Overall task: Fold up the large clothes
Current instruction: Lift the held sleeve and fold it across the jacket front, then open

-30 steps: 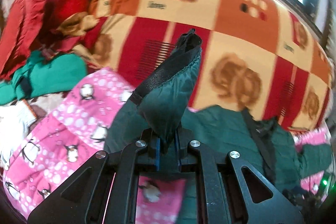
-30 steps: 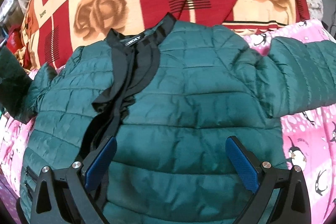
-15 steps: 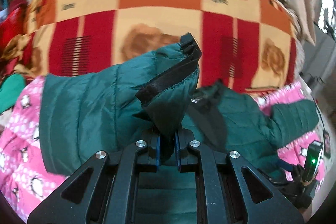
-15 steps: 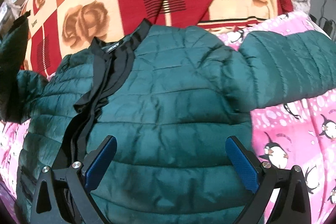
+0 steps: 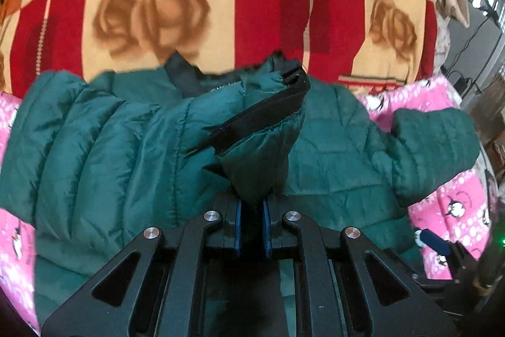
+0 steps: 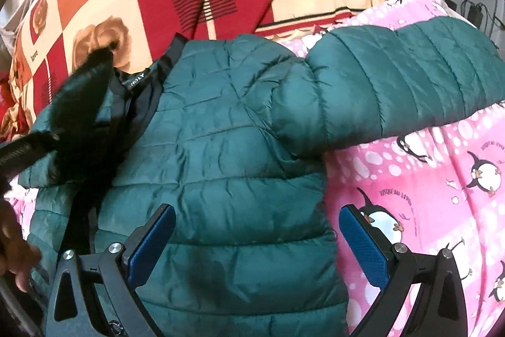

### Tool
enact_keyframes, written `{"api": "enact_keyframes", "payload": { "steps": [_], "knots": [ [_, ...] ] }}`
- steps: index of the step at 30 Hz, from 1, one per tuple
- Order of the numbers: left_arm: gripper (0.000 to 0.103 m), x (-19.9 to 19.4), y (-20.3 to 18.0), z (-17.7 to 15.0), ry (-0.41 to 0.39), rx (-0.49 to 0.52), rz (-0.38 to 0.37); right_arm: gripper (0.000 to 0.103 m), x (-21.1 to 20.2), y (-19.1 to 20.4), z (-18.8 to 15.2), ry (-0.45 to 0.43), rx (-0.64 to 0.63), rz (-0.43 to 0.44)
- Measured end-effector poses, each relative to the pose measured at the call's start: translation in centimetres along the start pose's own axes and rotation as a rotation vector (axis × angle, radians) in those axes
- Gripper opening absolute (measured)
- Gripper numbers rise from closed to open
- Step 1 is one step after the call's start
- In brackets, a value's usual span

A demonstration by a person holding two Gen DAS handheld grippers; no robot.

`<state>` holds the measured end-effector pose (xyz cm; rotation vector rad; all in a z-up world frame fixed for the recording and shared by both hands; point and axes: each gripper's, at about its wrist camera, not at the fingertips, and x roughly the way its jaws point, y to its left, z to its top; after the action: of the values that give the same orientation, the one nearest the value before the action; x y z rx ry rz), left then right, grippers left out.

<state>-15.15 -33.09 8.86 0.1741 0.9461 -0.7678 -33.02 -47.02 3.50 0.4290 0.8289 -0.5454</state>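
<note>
Left gripper, at the bottom centre of its own view, has its blue pads pressed together on a sleeve cuff of the green jacket; the cuff, edged with a black band, stands up from the jaws toward the middle of the frame. Behind and below it the jacket lies spread across the frame, front up, with its black collar near the upper centre and its other sleeve reaching to the right over the pink penguin blanket. A red and cream rose blanket fills the top of the view. Right gripper, at the bottom of its view, has its jaws spread wide with nothing between the pads; it hovers over the lower part of the jacket's body, the left pad above the quilted front and the right pad above the jacket's edge where the pink blanket starts. In that view the free sleeve stretches toward the upper right, the collar sits at upper left, and the pinched cuff shows as a dark blurred shape at the left. Part of a hand shows at the left edge.
</note>
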Motion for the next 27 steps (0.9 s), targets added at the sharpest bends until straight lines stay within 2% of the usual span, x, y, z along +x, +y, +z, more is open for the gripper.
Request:
{"api": "enact_keyframes", "payload": {
  "steps": [5,6,8,10,13,20,27],
  "knots": [
    [0.009,2.2,-0.1,-1.3,0.046,-0.002,0.003,0.103,0.3,-0.2,-0.1,0.019,0.009,0.002],
    [0.013,2.3,0.0,-1.4,0.046,-0.002,0.004,0.103,0.4,-0.2,-0.1,0.023,0.010,0.003],
    [0.022,2.4,0.1,-1.4,0.056,-0.004,-0.013,0.103,0.3,-0.1,-0.1,0.025,0.013,0.004],
    [0.046,1.9,0.4,-1.4,0.073,-0.022,-0.055,0.103,0.1,0.1,0.0,0.023,0.015,0.005],
    [0.062,0.1,1.0,-1.5,0.053,-0.043,-0.082,0.103,-0.6,0.7,0.3,0.014,0.010,0.016],
    [0.065,-4.6,3.8,-1.3,0.013,-0.035,-0.033,0.103,-1.8,2.7,0.5,0.001,-0.017,0.038],
    [0.065,-8.4,8.8,-1.6,-0.055,-0.034,0.116,0.103,-2.1,5.5,1.2,-0.008,-0.029,0.118]
  ]
}}
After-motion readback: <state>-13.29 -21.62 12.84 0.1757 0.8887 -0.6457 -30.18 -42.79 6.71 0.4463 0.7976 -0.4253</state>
